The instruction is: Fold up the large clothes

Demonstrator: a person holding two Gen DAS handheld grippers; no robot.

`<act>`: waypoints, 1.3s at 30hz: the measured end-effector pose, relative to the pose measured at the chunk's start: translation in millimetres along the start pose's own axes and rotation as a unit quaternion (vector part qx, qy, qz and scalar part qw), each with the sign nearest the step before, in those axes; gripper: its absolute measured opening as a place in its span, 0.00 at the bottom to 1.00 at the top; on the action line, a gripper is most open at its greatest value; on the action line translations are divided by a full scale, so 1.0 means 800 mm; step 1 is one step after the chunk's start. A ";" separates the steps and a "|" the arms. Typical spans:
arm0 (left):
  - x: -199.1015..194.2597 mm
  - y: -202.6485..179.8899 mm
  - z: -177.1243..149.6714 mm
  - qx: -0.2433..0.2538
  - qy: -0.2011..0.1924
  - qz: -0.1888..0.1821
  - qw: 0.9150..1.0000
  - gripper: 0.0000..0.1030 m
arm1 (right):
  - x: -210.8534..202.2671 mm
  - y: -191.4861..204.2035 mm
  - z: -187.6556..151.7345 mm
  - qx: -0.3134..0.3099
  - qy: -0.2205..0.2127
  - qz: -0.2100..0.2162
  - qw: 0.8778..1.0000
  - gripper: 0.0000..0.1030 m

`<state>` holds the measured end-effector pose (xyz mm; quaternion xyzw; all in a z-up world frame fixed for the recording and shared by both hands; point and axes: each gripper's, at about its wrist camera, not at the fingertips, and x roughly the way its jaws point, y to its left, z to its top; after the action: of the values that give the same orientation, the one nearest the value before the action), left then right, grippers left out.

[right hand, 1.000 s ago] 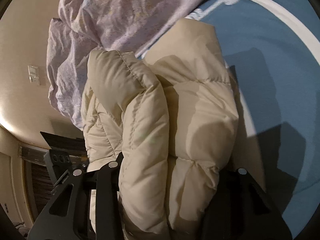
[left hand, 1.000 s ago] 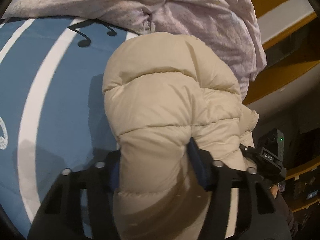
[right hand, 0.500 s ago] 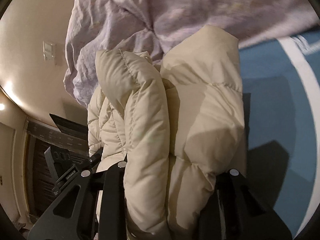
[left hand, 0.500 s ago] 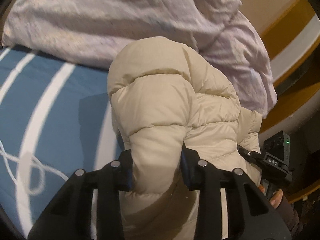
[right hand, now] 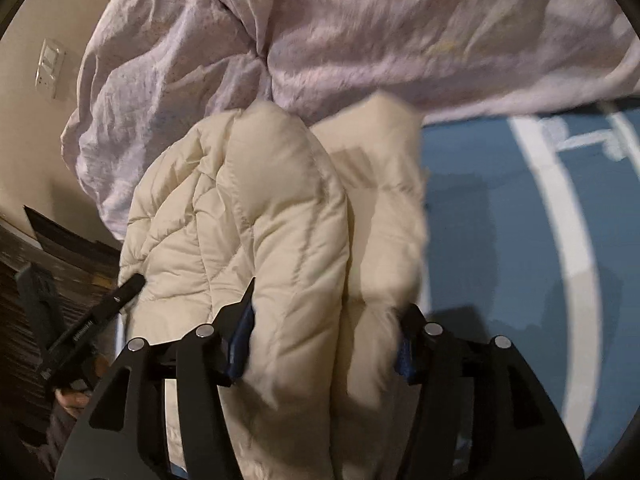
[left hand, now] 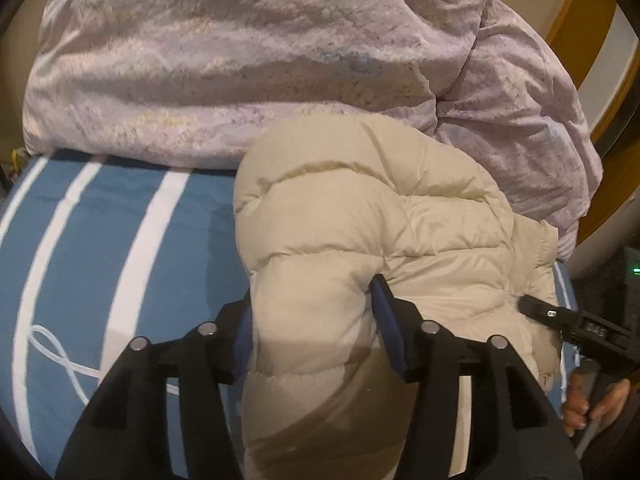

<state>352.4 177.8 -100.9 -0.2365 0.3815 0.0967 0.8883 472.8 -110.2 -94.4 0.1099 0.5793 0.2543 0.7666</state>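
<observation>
A cream puffer jacket [left hand: 360,208] lies bunched on the blue bed sheet [left hand: 80,240], its far end against a lilac duvet [left hand: 240,60]. My left gripper [left hand: 312,312] has a thick fold of it between its blue pads. The jaws are opening, and the puffy fabric still fills the gap and touches both pads. In the right wrist view the jacket [right hand: 280,200] is doubled into two rolls. My right gripper [right hand: 324,320] has both rolls between its pads, its jaws also opening, with fabric still against each pad. The picture there is blurred.
The crumpled lilac duvet [right hand: 400,20] covers the far part of the bed. White stripes and line drawings mark the sheet [right hand: 500,220]. A hand [left hand: 588,408] holds the other gripper at the bed's edge. A wall switch [right hand: 50,68] shows beyond.
Both grippers carried the jacket further up the bed toward the duvet. The jaws squeezed the folds narrower half a second ago and now stand wider.
</observation>
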 end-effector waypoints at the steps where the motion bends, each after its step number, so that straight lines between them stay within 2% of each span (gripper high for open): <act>1: -0.003 -0.002 0.001 0.004 -0.005 0.011 1.000 0.60 | -0.008 0.003 0.000 -0.013 -0.009 -0.012 1.000 0.56; 4: -0.015 -0.010 0.005 0.012 -0.023 0.025 0.999 0.70 | -0.027 0.007 0.004 -0.029 -0.036 -0.037 0.998 0.56; 7: -0.021 -0.021 0.008 0.023 -0.036 0.033 0.999 0.73 | -0.044 0.020 0.008 -0.042 -0.068 -0.054 0.995 0.56; 9: -0.022 -0.032 0.009 0.033 -0.041 0.037 0.998 0.75 | -0.047 0.035 0.012 -0.060 -0.080 -0.049 0.994 0.56; 13: -0.008 -0.056 0.011 0.054 -0.037 0.050 0.997 0.76 | -0.032 0.070 0.013 -0.107 -0.069 -0.040 0.991 0.56; 19: 0.012 -0.073 0.006 0.068 -0.028 0.063 0.995 0.78 | 0.003 0.096 0.005 -0.151 -0.051 -0.064 0.985 0.56; 26: 0.027 -0.076 0.003 0.088 -0.025 0.071 0.993 0.82 | 0.038 0.074 -0.007 -0.158 -0.033 -0.105 0.981 0.55; 39: 0.051 -0.071 -0.005 0.099 -0.030 0.067 0.992 0.88 | 0.058 0.051 -0.012 -0.141 -0.046 -0.100 0.984 0.56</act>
<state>398.3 126.2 -113.3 -0.1185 0.3776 0.1249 0.9098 462.5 -52.9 -116.8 -0.0466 0.5100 0.2503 0.8216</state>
